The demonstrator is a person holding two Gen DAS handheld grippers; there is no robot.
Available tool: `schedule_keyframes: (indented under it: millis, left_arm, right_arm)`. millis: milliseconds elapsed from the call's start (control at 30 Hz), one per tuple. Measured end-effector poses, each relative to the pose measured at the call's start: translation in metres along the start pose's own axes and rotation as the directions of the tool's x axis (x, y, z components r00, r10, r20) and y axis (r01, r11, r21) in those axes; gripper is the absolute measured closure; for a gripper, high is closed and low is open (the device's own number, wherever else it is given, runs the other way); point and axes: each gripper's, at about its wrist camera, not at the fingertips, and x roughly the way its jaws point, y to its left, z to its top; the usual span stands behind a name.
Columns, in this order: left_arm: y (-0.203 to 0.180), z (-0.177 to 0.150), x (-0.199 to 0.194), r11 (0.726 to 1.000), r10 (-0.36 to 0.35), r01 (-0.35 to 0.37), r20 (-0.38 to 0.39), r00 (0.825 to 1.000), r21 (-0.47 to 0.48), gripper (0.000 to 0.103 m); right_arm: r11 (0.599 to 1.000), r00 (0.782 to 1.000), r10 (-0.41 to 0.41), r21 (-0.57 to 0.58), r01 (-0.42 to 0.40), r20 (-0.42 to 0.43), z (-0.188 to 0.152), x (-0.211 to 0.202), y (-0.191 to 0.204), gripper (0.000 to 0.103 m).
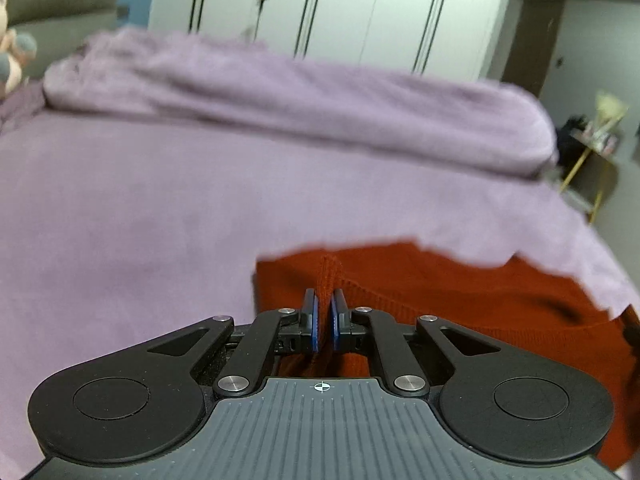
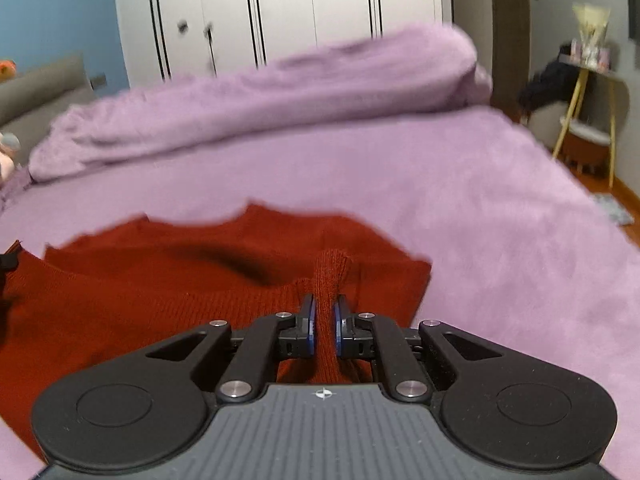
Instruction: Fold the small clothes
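A red knit garment lies on the purple bed cover. My left gripper is shut on a pinched ridge of its fabric near the garment's left edge; the garment spreads to the right. In the right wrist view the same red garment spreads to the left, and my right gripper is shut on a pinched fold near its right edge. The fabric runs back between both pairs of blue pads and under the gripper bodies. Part of the garment sags in a dark hollow between the two holds.
A rolled purple blanket lies across the far side of the bed, also in the right wrist view. White wardrobe doors stand behind. A small side table with yellow legs stands right of the bed. Soft toys sit far left.
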Motion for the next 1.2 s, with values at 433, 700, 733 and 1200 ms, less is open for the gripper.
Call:
schedule_keyframes:
  millis: [433, 700, 733, 1200]
  left_arm:
    - [-0.005, -0.028, 0.012, 0.989, -0.09, 0.102, -0.107, 0.99, 0.105, 0.092]
    - [-0.015, 0.002, -0.014, 0.991, -0.029, 0.023, 0.046, 0.999, 0.131, 0.096]
    - [-0.014, 0.011, -0.015, 0.993, -0.026, 0.017, 0.071, 0.997, 0.116, 0.096]
    - [-0.035, 0.062, 0.072, 0.985, 0.152, -0.161, 0.126, 0.98, 0.059, 0.095]
  right_arm:
    - [0.995, 0.999, 0.028, -0.099, -0.03, -0.022, -0.015, 0.003, 0.004, 0.094]
    - [0.998, 0.988, -0.004, -0.057, 0.013, 0.156, 0.021, -0.023, 0.012, 0.095]
    - [0.999, 0.985, -0.016, -0.044, 0.024, 0.173, 0.028, -0.021, 0.012, 0.095]
    - [0.975, 0.966, -0.215, -0.024, 0.221, 0.146, 0.066, 0.082, 0.019, 0.095]
